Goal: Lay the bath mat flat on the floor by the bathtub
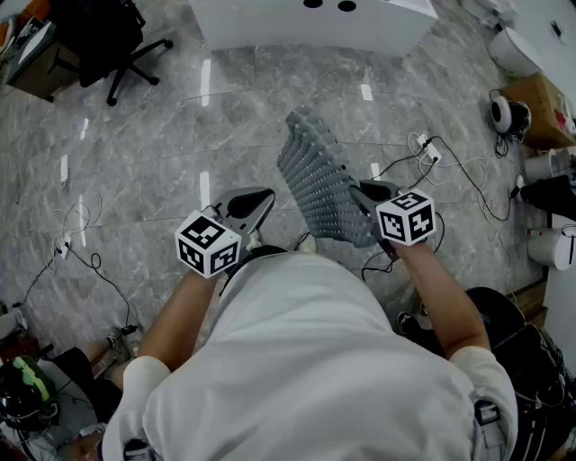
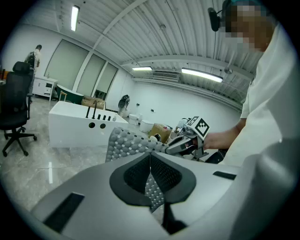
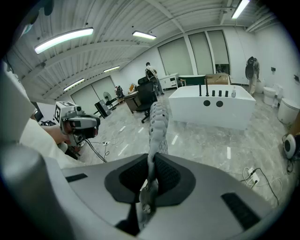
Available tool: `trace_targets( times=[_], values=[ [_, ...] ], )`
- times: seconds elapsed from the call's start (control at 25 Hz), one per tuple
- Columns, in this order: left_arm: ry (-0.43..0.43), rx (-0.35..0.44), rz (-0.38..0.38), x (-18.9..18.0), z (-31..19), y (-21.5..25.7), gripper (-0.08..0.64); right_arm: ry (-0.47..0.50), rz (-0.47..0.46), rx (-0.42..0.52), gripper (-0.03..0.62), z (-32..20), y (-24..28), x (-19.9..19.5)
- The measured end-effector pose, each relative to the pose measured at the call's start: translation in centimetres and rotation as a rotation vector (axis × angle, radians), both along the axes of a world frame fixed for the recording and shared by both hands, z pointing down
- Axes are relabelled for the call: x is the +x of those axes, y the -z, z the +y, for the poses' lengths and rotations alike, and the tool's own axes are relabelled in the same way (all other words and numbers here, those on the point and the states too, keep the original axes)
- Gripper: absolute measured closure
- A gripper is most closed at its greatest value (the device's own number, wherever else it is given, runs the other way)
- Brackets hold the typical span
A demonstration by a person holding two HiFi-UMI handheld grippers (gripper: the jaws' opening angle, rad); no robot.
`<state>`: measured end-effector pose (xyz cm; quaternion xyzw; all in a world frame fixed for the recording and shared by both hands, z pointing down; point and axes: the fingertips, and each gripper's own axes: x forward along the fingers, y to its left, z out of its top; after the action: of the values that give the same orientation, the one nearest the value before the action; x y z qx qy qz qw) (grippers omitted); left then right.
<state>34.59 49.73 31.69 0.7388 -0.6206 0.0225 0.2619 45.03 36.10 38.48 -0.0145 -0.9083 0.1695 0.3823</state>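
white shirt (image 1: 306, 360) fills the near edge of the head view; both grippers reach out past it. the right gripper (image 1: 362, 194) is clamped on one edge of the bath mat (image 1: 315, 171), which hangs in the air over the floor (image 1: 162, 153), well short of the bathtub (image 1: 315, 22) at the far side. the left gripper (image 1: 261, 200) has its jaws pressed together on nothing and sits just left of the mat without touching it.

the mat is grey, soft and floppy, rectangular, and covered in rows of rounded bumps. held by one edge only, it will likely sag, fold on itself or land creased. the polished marble-look tiles seem slick, so it could slide once down. loose cables (image 1: 463, 171) lie to the right and could snag a corner.
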Motion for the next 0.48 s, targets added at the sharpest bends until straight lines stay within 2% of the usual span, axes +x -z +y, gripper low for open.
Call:
trace_targets(
  times=[0.12,0.28,0.36,0.48],
  values=[
    [-0.016,0.017,0.002,3.8,-2.3,0.4,0.541,0.011,0.016,0.016,0.546,-1.1,-0.7,3.0],
    [-0.024,0.014,0.019,6.4,-4.5,0.6,0.541,0.007,0.051,0.001,0.546,-2.9,-2.5,5.1],
    [-0.039,-0.001,0.013,6.7,-5.0,0.5,0.541,-0.002,0.072,-0.011,0.546,-3.7,-3.4,5.5],
    [-0.043,-0.020,0.013,5.4,-5.9,0.1,0.541,-0.034,0.083,-0.009,0.543,-5.8,-4.2,4.8]
  ],
)
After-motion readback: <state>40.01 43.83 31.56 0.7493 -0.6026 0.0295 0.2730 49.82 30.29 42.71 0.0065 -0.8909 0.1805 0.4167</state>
